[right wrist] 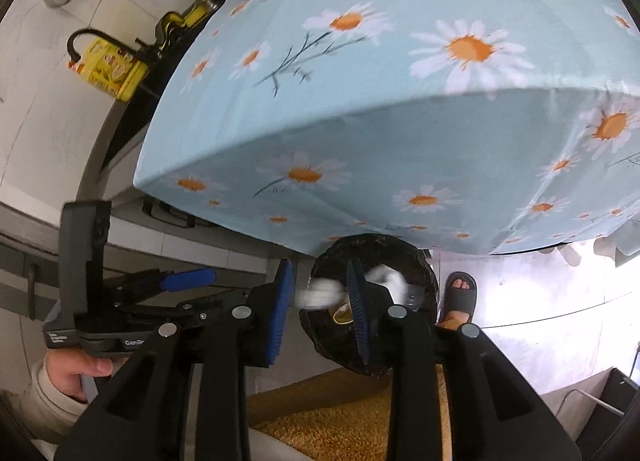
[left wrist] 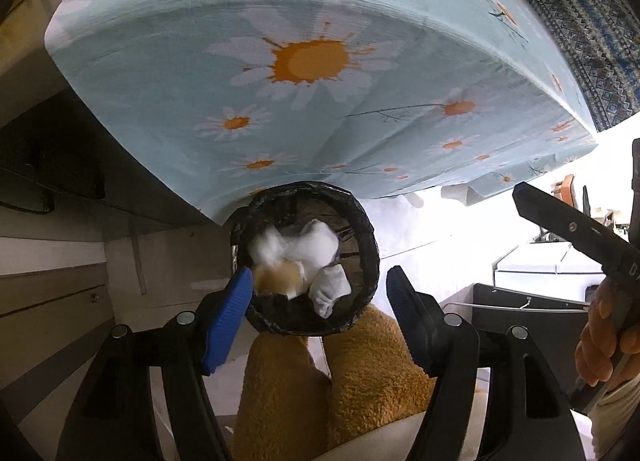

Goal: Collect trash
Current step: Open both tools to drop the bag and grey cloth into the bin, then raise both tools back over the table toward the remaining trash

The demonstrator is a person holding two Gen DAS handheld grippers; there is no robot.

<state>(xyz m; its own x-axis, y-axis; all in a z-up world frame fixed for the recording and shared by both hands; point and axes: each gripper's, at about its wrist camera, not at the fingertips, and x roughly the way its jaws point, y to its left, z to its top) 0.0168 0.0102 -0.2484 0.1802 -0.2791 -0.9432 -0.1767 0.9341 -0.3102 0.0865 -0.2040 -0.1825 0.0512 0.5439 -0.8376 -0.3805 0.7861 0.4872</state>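
A black-lined trash bin [left wrist: 362, 229] stands on the floor by the table's edge; it also shows in the right wrist view [right wrist: 416, 261]. Several crumpled white tissues [left wrist: 312, 245] and a brownish scrap [left wrist: 276, 277] lie inside. My left gripper [left wrist: 320, 301] is open above the bin, its blue pads on either side of it, holding nothing. My right gripper [right wrist: 320, 301] is open above the bin's left rim. A blurred white tissue [right wrist: 320, 295] hangs between its pads, apparently loose. The left gripper [right wrist: 184, 281] appears at the left of the right wrist view.
A table with a light blue daisy cloth [left wrist: 304, 61] overhangs the bin. My legs in yellow fleece trousers [left wrist: 320, 389] are below, and a foot in a grey slipper [right wrist: 460, 293] stands on the white floor. Yellow packets [right wrist: 112, 69] and bottles sit at the far left.
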